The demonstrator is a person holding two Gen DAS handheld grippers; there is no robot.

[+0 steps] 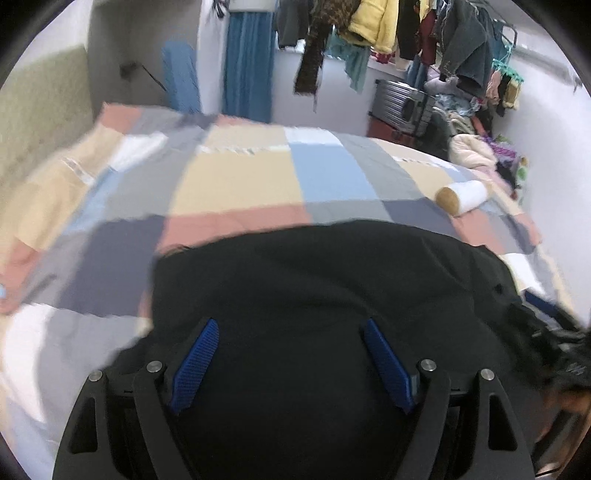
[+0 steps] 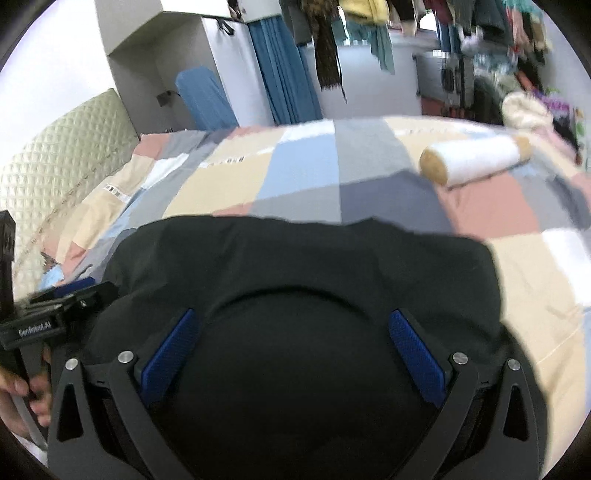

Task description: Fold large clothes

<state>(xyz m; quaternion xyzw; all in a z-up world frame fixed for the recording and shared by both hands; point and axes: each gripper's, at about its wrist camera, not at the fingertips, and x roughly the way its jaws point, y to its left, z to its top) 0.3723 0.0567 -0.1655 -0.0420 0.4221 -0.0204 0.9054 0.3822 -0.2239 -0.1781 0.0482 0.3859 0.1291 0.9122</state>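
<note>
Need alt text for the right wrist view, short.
A black garment lies bunched on a patchwork bedspread, with the right claw open above it, blue pads spread wide. A white bolster with tan ends lies further back on the bed, and the left claw shows at the left edge.

We find a home bedroom: a patchwork-quilted bed (image 2: 303,173) mid-frame, a cream quilted padded headboard (image 2: 62,155) at left, and hanging clothes (image 1: 388,29) crowding the upper right.
</note>
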